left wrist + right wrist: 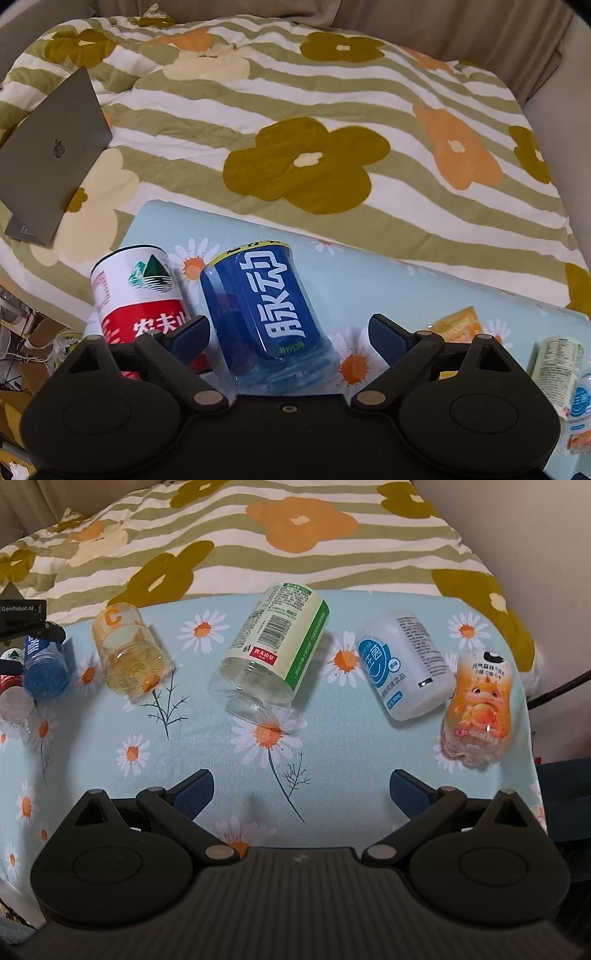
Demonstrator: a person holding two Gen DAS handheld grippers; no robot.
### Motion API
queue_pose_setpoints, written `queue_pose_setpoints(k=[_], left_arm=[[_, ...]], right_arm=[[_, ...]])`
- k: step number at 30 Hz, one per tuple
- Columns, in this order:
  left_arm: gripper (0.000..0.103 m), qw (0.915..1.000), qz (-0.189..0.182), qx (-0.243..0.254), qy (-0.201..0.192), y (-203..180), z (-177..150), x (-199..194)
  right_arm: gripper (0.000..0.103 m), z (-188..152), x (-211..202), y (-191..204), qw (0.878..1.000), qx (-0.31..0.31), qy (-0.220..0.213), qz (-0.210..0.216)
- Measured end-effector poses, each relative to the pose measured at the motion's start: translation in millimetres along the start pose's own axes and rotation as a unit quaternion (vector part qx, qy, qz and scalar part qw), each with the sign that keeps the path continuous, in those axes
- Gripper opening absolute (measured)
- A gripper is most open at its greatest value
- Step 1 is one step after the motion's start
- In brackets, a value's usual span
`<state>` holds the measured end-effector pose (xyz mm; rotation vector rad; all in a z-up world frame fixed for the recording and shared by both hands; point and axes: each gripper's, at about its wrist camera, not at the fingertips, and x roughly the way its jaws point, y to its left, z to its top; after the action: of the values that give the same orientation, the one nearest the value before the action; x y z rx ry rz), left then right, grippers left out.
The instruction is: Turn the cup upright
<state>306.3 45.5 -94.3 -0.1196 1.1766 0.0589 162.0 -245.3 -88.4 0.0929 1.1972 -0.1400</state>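
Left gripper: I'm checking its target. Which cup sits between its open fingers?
The blue cup, between the left gripper's open fingers; the red-and-white cup stands outside them.

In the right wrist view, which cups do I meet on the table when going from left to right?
Blue cup → yellow cup → green-labelled clear cup → white cup → orange cartoon cup.

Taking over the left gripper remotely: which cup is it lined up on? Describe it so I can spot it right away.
Look at the daisy-print tabletop in front of the striped flowered bedspread. At its left end two cups stand side by side between the open left gripper fingers. Yours is the blue cup with large white characters and a yellow rim, right of the red-and-white cup with a mountain logo.
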Motion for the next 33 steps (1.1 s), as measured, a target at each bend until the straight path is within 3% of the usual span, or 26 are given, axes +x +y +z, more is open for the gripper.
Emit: queue_pose_setpoints(k=[5,13,23,33], left_arm=[[0.080,0.9998,0.012,0.013,0.006,-1,0,11],[0.067,0.9994,0.012,0.024,0.024,2,-3,24],[0.066,0.9990,-0.014,0.041,0.010,-5,-4,13],[0.066,0.9965,-0.044,0.068,-0.020,-39,-29,-42]], right_arm=[[0.103,3,6,5,1.000,0.007,0.007,-0.001],[0.103,3,8,8,1.000,0.017,0.010,0.002],[0.103,-3,0,5,0.999,0.031,-0.002,0.007],[0.103,-18,-26,-13,0.998,0.037,-0.038,0.027]])
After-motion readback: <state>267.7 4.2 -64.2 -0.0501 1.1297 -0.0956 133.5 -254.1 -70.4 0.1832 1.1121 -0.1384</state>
